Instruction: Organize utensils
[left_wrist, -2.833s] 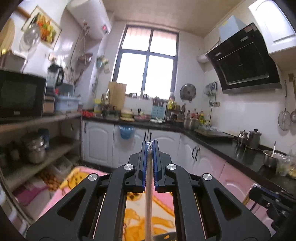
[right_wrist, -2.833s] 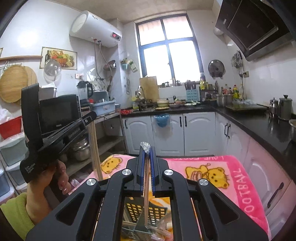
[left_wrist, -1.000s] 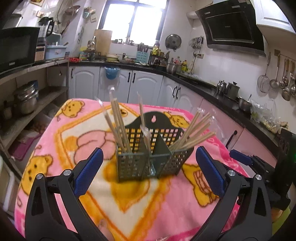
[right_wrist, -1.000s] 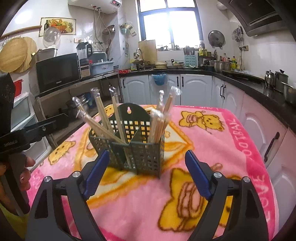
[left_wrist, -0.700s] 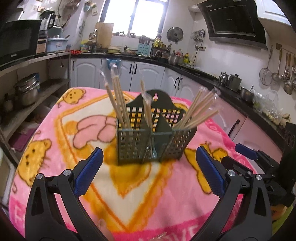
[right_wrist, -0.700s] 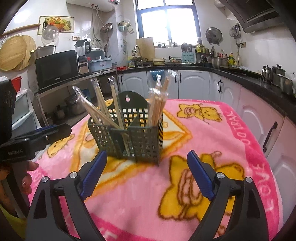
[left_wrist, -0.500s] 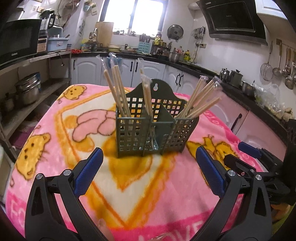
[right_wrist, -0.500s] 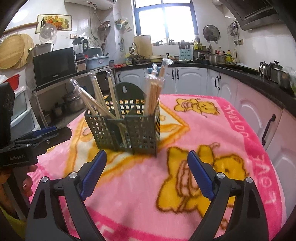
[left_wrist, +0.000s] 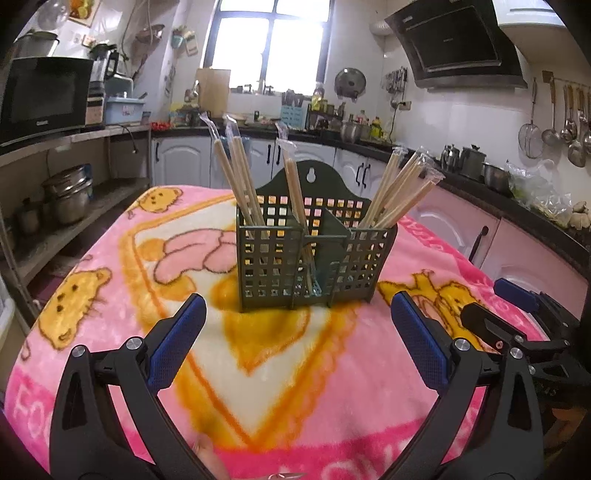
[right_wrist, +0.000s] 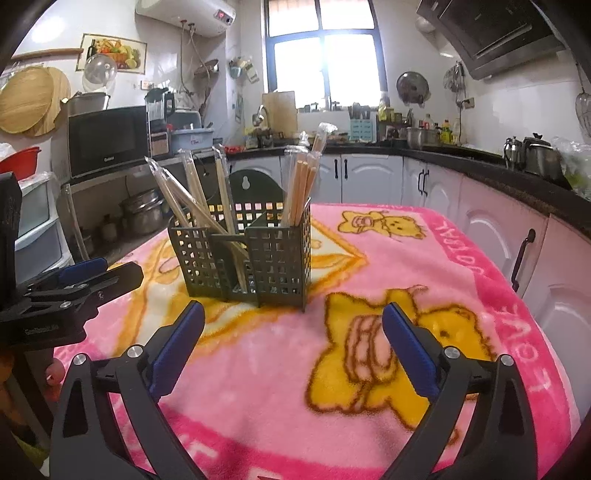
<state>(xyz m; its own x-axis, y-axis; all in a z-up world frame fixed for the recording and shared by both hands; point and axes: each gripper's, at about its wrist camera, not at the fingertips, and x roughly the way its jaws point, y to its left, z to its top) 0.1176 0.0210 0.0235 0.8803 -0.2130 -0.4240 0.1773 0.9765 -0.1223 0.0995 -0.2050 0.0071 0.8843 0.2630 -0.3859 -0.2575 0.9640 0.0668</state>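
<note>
I have both grippers low over the pink cartoon blanket (left_wrist: 110, 295), side by side and aimed at the dark green utensil caddy (left_wrist: 314, 258) that stands upright near the blanket's middle; neither touches it. My left gripper (left_wrist: 297, 341) has its blue-padded jaws spread wide with nothing between them, only blanket showing in the gap; my right gripper (right_wrist: 291, 338) is likewise released and empty, its jaws having just been opening further, and no object lies between the pads.

The caddy is a perforated plastic holder with an arched back plate and a hanging hole, split into compartments. Wrapped wooden chopsticks (left_wrist: 236, 177) stand in it, each pair in a clear sleeve; from the left wrist view one bundle leans left in the left compartment, a single wrapped pair rises from the narrow middle section, and another bundle fans out to the right from the right compartment. From the right wrist view the same chopsticks (right_wrist: 303, 184) appear as one upright cluster on the near right side and several leaning left.

In the left wrist view my right gripper's tips show at the right edge, apart from the caddy; in the right wrist view the left gripper sits at the left edge, also apart. Behind are white cabinets (right_wrist: 369, 177) and a microwave (right_wrist: 107, 140).
</note>
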